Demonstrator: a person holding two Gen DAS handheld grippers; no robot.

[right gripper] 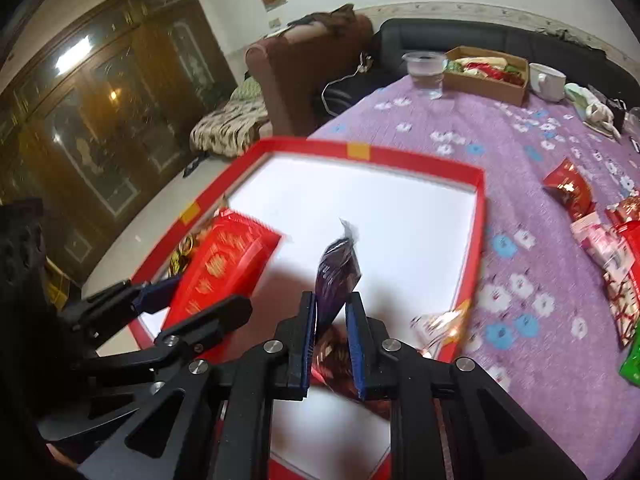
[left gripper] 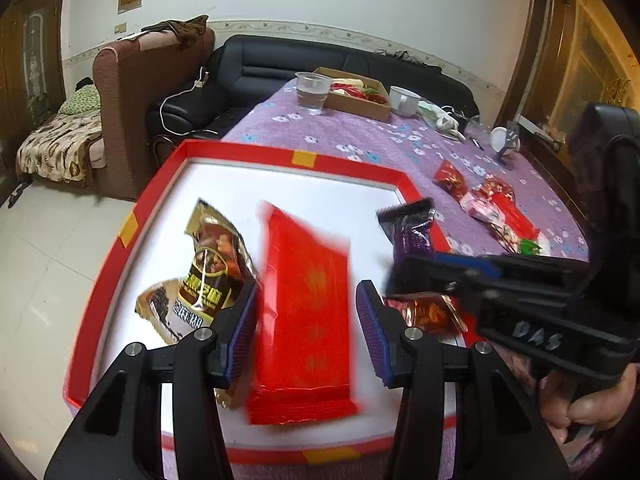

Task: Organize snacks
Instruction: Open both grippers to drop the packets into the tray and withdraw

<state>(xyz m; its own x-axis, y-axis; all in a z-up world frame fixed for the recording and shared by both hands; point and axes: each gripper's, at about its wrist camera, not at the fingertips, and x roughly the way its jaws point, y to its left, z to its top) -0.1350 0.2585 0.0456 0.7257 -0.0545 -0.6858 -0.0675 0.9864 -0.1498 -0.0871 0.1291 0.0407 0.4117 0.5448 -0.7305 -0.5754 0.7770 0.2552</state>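
While tilted, purple packet (right gripper: pixel 335 276) stands between right gripper (right gripper: pixel 331 312).

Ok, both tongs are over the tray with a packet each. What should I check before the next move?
1. Red packet sits between the left tongs: ok.
2. Left pads press on it: cannot tell, the packet is blurred.
3. Purple packet sits between the right tongs: ok.
4. Right pads press on it: not ok, a gap shows at one pad.
5. Both packets are over the tray, with bare white floor near them: ok.
6. All snacks are off the cloth: not ok, loose snacks lie beside the tray.
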